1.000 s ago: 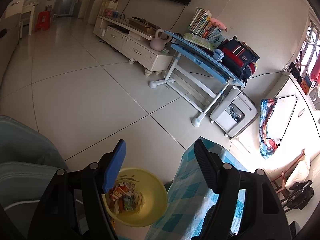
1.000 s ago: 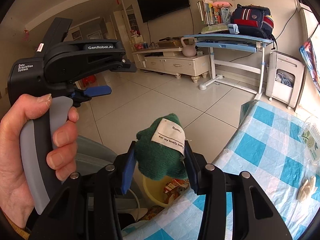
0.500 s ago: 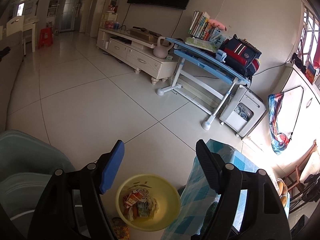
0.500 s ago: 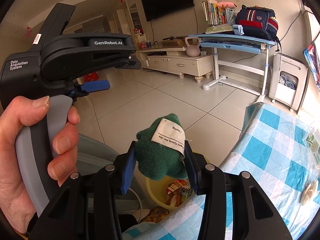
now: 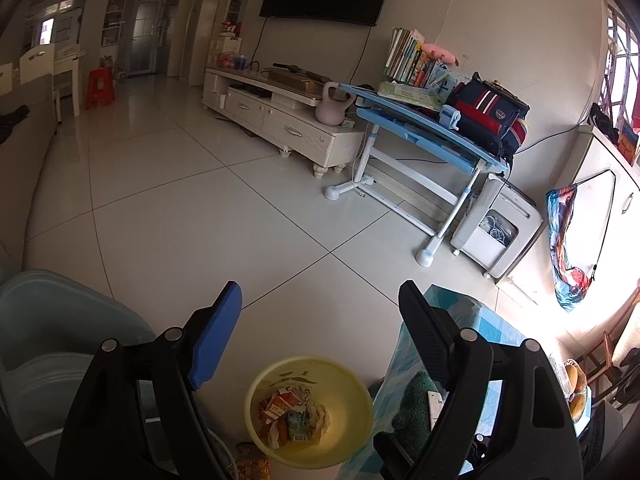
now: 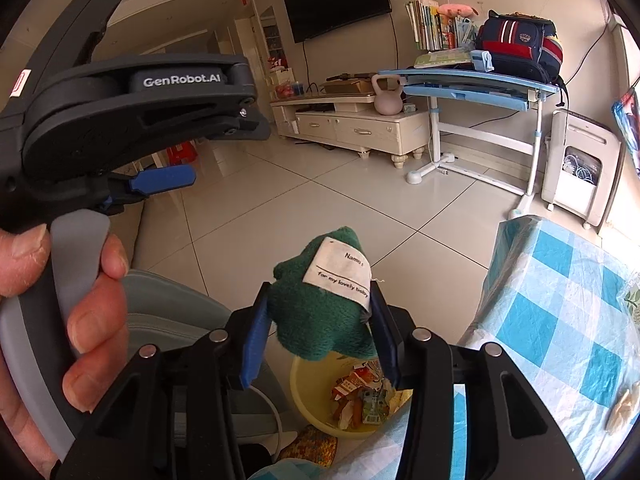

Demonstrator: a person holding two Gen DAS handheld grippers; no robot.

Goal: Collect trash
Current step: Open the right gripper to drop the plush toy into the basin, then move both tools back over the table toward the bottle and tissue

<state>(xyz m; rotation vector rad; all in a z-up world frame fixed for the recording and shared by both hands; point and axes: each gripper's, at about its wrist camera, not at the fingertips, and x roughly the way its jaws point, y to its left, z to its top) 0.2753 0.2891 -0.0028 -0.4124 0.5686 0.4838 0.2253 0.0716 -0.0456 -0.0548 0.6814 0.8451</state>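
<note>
My right gripper holds a green plush cloth with a white label directly above a yellow bin holding wrappers. Its jaws are opening slightly, but both pads still press on the cloth. The left gripper is empty and its jaws are opening wide. It points down at the same bin, which shows between its fingers. The green cloth peeks out beside its right finger. In the right wrist view a hand grips the left gripper's handle, and its blue pad shows.
A table with a blue checked cloth stands right of the bin, with a white scrap on it. A grey-blue seat is on the left. Farther off are a blue desk, a TV cabinet and a white appliance.
The left gripper's jaws have spread wider and its view has swung, bringing the bin toward the centre between its fingers. The right gripper has drifted with the cloth over the bin.
</note>
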